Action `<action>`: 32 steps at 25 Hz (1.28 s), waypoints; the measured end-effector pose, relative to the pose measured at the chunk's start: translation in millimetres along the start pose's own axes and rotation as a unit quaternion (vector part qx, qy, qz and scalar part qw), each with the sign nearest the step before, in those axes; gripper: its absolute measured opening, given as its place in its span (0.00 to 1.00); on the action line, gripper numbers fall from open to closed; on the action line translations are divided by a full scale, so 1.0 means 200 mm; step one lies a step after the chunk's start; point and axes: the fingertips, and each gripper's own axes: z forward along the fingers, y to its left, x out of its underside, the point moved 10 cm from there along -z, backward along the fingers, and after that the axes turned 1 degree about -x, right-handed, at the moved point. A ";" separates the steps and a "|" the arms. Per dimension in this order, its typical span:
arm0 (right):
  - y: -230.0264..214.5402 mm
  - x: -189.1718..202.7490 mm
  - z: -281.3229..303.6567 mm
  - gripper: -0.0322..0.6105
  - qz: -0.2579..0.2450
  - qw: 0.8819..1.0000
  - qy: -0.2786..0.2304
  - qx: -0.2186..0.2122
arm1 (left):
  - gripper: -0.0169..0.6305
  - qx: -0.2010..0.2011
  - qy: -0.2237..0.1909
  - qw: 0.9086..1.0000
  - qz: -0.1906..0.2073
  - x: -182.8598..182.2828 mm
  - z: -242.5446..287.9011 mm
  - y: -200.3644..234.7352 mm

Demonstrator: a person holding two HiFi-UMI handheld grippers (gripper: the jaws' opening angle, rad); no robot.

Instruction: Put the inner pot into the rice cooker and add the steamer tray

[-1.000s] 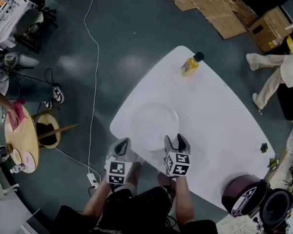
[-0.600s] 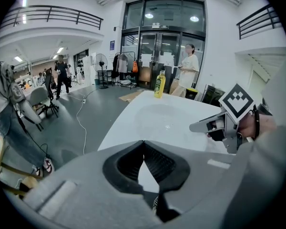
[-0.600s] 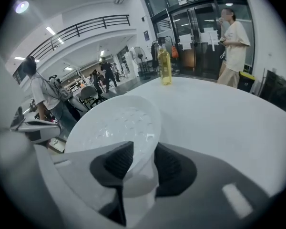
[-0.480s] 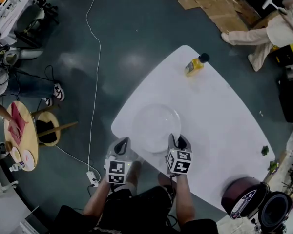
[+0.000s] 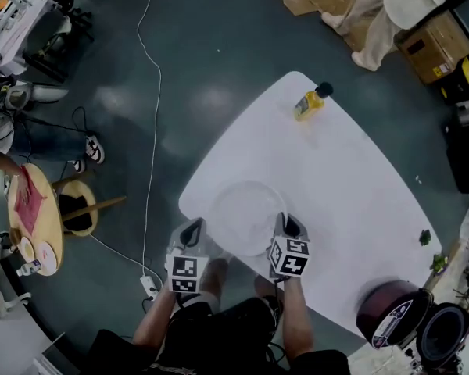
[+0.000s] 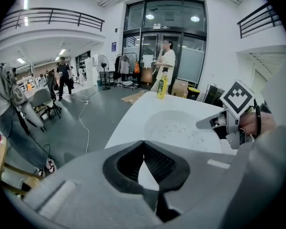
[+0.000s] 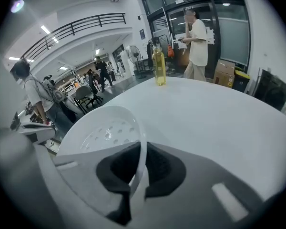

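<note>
The white perforated steamer tray lies on the white table near its front edge. My right gripper has just been closing and is now shut on the tray's right rim. In the right gripper view the thin rim runs between the pads of the right gripper. My left gripper hovers off the table's edge, left of the tray, with its jaws together and nothing in them. The left gripper looks towards the tray. The maroon rice cooker and a dark inner pot stand at the bottom right.
A yellow oil bottle stands at the table's far end. A white cable runs across the floor on the left, near a round wooden side table. Cardboard and a person are at the back.
The right gripper's jaws have come together on the tray's rim. The person at the back right has walked leftward. The left gripper has stayed where it was.
</note>
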 end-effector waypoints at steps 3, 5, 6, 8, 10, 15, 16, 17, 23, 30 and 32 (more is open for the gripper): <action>-0.01 -0.01 -0.05 0.08 0.001 1.000 -0.003 0.003 | 0.04 0.003 -0.006 1.000 0.004 -0.04 -0.02 -0.03; -0.03 -0.02 -0.10 0.08 0.003 1.000 -0.008 0.007 | 0.04 0.009 -0.013 1.000 0.008 -0.08 -0.02 -0.05; -0.04 -0.03 -0.13 0.08 0.006 1.000 -0.012 0.011 | 0.04 0.013 -0.018 1.000 0.012 -0.10 -0.02 -0.07; -0.08 -0.04 -0.19 0.08 0.017 0.999 -0.022 0.020 | 0.04 0.025 -0.028 0.999 0.021 -0.14 -0.01 -0.10; -0.13 -0.05 -0.26 0.08 0.027 0.999 -0.032 0.030 | 0.04 0.036 -0.035 0.998 0.030 -0.18 -0.01 -0.15; -0.26 -0.05 -0.45 0.08 0.056 0.995 -0.060 0.063 | 0.04 0.062 -0.054 0.995 0.055 -0.29 -0.03 -0.27; -0.28 -0.05 -0.49 0.08 0.062 0.993 -0.066 0.071 | 0.04 0.069 -0.058 0.994 0.060 -0.31 -0.03 -0.29; -0.31 -0.04 -0.54 0.08 0.069 0.992 -0.071 0.079 | 0.04 0.075 -0.062 0.993 0.066 -0.33 -0.03 -0.32; -0.46 0.01 -0.81 0.08 0.119 0.979 -0.104 0.126 | 0.04 0.125 -0.087 0.983 0.106 -0.48 -0.03 -0.52; -0.64 0.15 -1.17 0.08 0.180 0.954 -0.147 0.189 | 0.04 0.195 -0.113 0.962 0.154 -0.61 -0.05 -0.84; -0.69 0.19 -1.27 0.08 0.195 0.945 -0.160 0.207 | 0.04 0.215 -0.119 0.955 0.168 -0.63 -0.05 -0.94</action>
